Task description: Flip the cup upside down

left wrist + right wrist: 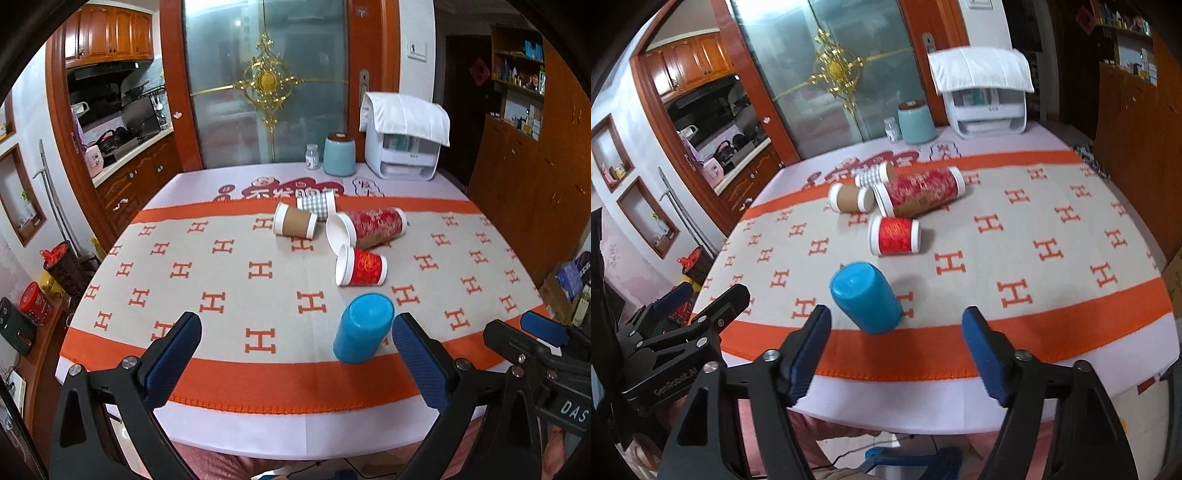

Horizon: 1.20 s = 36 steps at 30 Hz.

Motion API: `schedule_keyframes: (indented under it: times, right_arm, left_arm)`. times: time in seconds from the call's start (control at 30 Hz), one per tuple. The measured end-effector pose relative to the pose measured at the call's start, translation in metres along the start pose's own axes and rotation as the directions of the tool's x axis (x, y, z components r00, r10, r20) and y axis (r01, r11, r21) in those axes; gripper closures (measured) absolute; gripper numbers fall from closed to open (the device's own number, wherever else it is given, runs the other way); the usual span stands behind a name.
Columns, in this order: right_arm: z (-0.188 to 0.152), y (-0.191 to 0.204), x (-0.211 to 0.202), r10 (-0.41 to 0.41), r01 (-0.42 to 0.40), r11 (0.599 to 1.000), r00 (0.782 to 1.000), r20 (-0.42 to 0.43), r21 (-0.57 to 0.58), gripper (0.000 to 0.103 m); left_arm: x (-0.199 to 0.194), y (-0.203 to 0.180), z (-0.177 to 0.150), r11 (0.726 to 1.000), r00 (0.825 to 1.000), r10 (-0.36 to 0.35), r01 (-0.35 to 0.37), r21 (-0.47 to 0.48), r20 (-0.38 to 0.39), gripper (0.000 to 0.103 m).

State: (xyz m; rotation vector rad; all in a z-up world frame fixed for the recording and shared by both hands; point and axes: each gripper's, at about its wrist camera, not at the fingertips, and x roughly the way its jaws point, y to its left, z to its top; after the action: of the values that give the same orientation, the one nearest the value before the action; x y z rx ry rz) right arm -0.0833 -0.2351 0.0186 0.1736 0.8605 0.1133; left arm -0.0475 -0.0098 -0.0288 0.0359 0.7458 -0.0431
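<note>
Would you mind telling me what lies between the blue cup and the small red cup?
Nothing: only bare cloth with its orange H pattern separates the blue cup from the small red cup. Both wrist views show it.

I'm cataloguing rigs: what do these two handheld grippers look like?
The left gripper and right gripper look alike: black angular frames with silver screws and two fingers faced with ribbed blue pads. White lettering marks their bodies: "GenRobot.AI" on the left, partly visible "DAS" on the right.
</note>
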Motion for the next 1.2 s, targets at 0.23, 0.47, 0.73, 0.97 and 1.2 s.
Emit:
schedule_keyframes:
  times: [0.23,0.47,0.73,0.97,1.2]
  right_arm:
    - [0.009,0.016,-0.037,0.013,-0.013,1.0,0.999,0.048,-0.015,0.018]
    - [0.007,0.026,-0.052,-0.053,0.056,0.998,0.993,0.103,-0.025,0.018]
    - [0.003,0.025,-0.048,-0.091,0.095,0.995,0.989,0.117,-0.028,0.018]
    - [0.002,0.024,-0.045,-0.096,0.1,0.995,0.988,0.12,-0.026,0.018]
    - [0.002,0.019,-0.038,-0.098,0.101,0.995,0.989,0.111,-0.023,0.018]
  left_arm:
    - [-0.017,-0.005,0.007,0.999,0.999,-0.04,0.04,-0.01,0.003,0.001]
    - [-0.008,-0.011,0.0,1.0,0.999,-0.015,0.015,-0.02,-0.033,0.001]
    - [-0.007,-0.012,-0.003,0.999,0.999,0.032,-0.033,-0.017,-0.017,0.001]
    - [-0.004,-0.012,-0.002,0.999,0.999,0.04,-0.041,-0.02,-0.02,0.001]
    - [0.0,-0.011,-0.004,0.999,0.999,0.037,-0.038,-0.029,-0.035,0.001]
